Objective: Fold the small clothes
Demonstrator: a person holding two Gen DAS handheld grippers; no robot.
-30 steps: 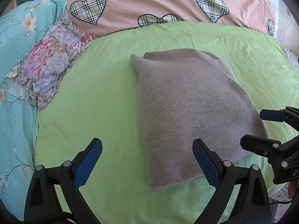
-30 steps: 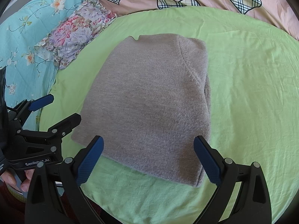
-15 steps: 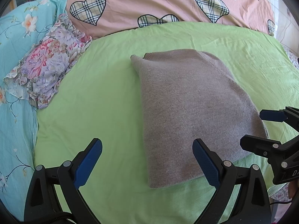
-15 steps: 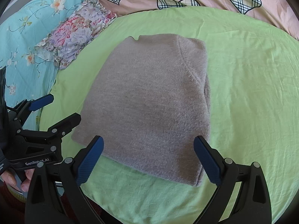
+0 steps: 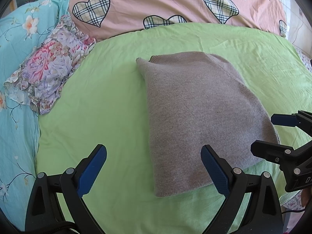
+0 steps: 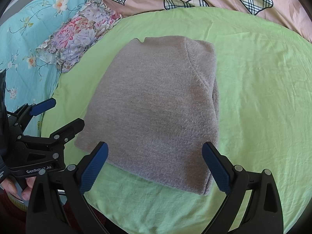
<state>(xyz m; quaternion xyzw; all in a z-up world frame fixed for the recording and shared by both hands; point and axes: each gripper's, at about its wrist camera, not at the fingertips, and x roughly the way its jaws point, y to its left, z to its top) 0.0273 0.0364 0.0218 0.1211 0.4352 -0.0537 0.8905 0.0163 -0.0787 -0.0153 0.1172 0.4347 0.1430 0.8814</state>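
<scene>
Both claws spread wide, empty: left claw (image 5: 154, 167), right claw (image 6: 155, 163). Folded grey sweater (image 6: 156, 109) lies flat; only right view shows fingers (image 6: 26, 188).

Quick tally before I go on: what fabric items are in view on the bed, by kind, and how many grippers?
Grey knit garment, folded on the green sheet: 1
Floral ruffled cloth: 1
Green sheet: 1
Turquoise floral bedding: 1
Pink heart-print quilt: 1
Grippers, left gripper and right gripper, both open and empty: 2
Total: 7
</scene>
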